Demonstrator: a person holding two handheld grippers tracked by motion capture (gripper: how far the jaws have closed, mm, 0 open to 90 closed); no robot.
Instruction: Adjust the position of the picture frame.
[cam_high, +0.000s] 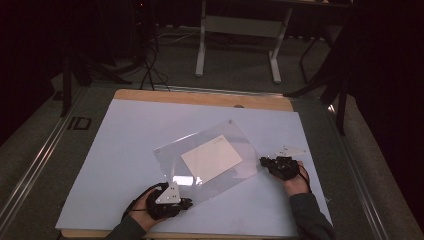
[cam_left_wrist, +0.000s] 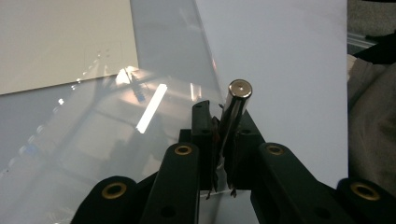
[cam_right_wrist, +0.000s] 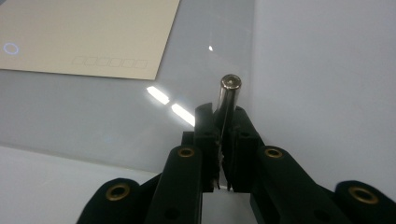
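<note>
Both tongs are closed, we see from their own views: the left tongs pinch the edge of the clear plastic sleeve, the right tongs its opposite edge. From the high view we get the layout: sleeve lying askew on the white bench, cream card inside it.

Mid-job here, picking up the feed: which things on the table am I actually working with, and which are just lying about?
In the job:
- clear plastic sleeve, pinched at opposite edges
- cream card inside it
- left claw, shut on the sleeve's near edge
- right claw, shut on its right edge

Lying about:
- white mat underneath
- small white piece beyond the right claw
- white desk frame behind the table
</note>
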